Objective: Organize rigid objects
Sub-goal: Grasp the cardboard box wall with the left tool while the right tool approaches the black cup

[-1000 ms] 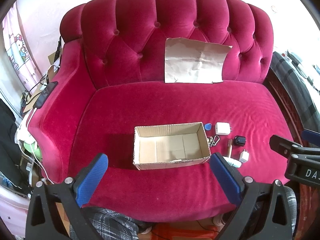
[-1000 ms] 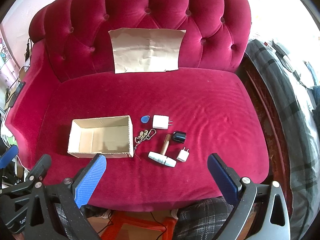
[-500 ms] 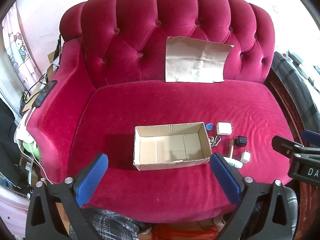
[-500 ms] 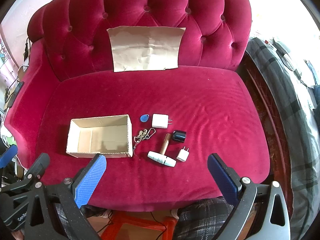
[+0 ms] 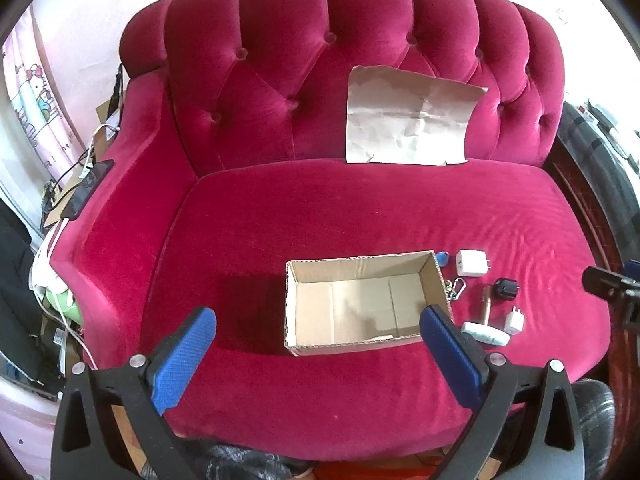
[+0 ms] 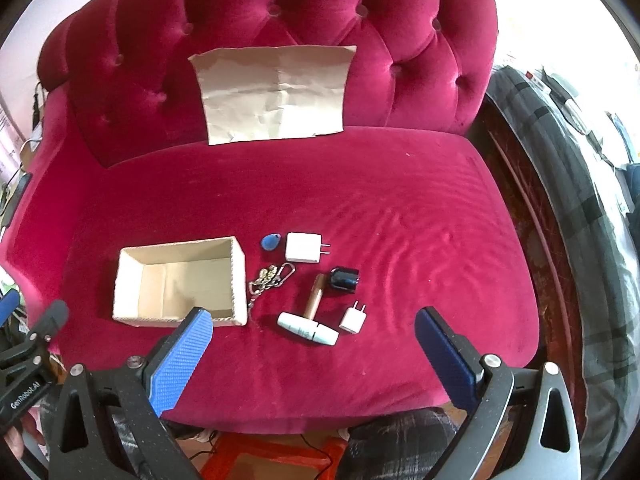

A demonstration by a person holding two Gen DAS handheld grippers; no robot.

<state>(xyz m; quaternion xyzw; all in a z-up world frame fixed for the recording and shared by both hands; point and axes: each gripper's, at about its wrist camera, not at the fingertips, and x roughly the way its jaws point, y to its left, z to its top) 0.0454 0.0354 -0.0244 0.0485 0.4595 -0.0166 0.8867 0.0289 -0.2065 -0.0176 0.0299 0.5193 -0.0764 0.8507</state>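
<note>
An empty cardboard box [image 5: 360,304] [image 6: 176,280] sits on the red sofa seat. To its right lie small items: a blue key fob [image 6: 271,242], a square white charger [image 6: 304,247] [image 5: 471,263], a metal key chain [image 6: 272,276], a black plug [image 6: 343,279], a brown tube [image 6: 314,296], a white tube [image 6: 307,329] and a small white plug [image 6: 353,318]. My left gripper [image 5: 316,322] is open, held above the sofa's front edge before the box. My right gripper [image 6: 312,326] is open too, in front of the small items.
A crumpled brown paper sheet [image 5: 408,120] leans on the tufted sofa back [image 5: 280,80]. Cables and a phone [image 5: 86,196] lie on and beyond the left armrest. A dark plaid blanket [image 6: 580,220] and a wooden frame are to the right of the sofa.
Both views have shifted only slightly; the scene sits a touch higher and closer. Nothing was grasped or moved, and both grippers stay open.
</note>
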